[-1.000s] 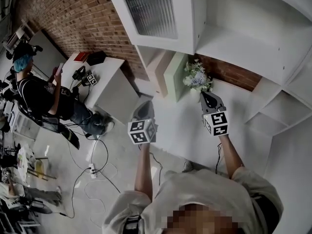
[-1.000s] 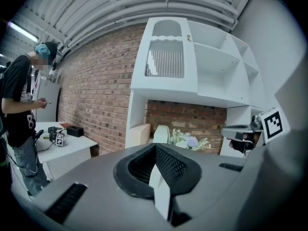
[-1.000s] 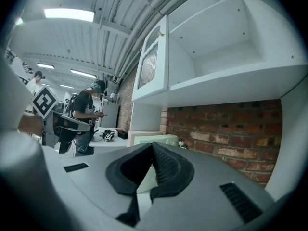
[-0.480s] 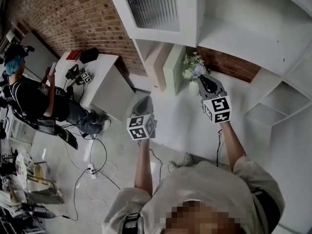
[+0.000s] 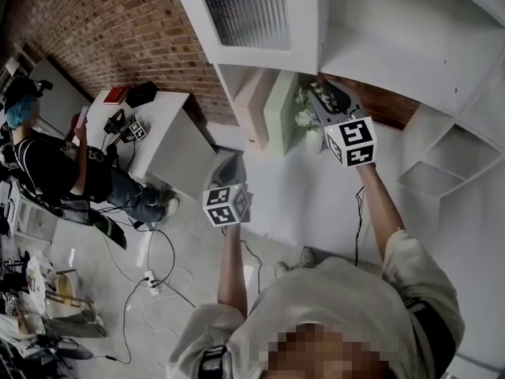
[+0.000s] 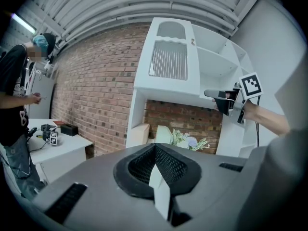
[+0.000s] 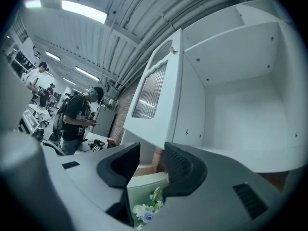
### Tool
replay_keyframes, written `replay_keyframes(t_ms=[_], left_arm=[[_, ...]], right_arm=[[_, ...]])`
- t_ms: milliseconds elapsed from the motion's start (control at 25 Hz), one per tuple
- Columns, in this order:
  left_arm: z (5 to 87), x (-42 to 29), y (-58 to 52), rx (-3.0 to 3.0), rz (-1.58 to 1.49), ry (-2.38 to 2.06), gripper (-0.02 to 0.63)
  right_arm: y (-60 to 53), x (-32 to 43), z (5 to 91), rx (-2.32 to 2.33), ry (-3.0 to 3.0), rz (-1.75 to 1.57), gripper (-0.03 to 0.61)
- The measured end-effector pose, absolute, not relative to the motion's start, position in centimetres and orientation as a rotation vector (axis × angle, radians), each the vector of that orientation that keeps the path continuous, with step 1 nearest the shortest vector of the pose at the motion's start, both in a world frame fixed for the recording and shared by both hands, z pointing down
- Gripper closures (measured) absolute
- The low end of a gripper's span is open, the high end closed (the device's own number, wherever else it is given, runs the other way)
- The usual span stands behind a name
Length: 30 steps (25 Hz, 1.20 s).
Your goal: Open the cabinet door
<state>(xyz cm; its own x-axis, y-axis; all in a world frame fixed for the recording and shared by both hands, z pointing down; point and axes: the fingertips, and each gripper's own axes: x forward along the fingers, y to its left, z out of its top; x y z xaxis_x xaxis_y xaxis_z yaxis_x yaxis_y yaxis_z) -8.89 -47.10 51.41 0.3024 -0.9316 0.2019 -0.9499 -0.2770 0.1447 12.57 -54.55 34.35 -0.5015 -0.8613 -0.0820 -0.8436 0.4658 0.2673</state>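
Opening with nothing between them, the right tongs (image 5: pixel 323 93) sit just under the flat white door (image 5: pixel 252 18), swung wide, its panel ribbed. The left tongs (image 5: pixel 229 166) are pressed together, empty.

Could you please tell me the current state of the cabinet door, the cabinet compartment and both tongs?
cabinet door, swung open.
cabinet compartment, exposed, nothing on its shelf.
left tongs, shut, nothing between the jaws.
right tongs, jaws opening, nothing between them.
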Motion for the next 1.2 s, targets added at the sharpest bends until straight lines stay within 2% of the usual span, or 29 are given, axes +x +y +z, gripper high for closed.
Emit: replay_keyframes(t_ms=[640,800,1200], left_arm=[[51.1,-10.3,-47.4,2.327,0.091,-1.750,0.588],[51.2,-10.9,-47.8,2.322,0.093,-1.755,0.588],[51.8,-10.5,-47.9,2.326,0.100,-1.726,0.588]], right_arm=[[-59.0,12.9,33.0,1.595,-2.627,-0.362,0.403],[-59.5,13.0,33.0,1.601,-2.648,-0.348,0.443],[-59.2,13.0,32.8,1.573,-2.665,-0.344,0.459]])
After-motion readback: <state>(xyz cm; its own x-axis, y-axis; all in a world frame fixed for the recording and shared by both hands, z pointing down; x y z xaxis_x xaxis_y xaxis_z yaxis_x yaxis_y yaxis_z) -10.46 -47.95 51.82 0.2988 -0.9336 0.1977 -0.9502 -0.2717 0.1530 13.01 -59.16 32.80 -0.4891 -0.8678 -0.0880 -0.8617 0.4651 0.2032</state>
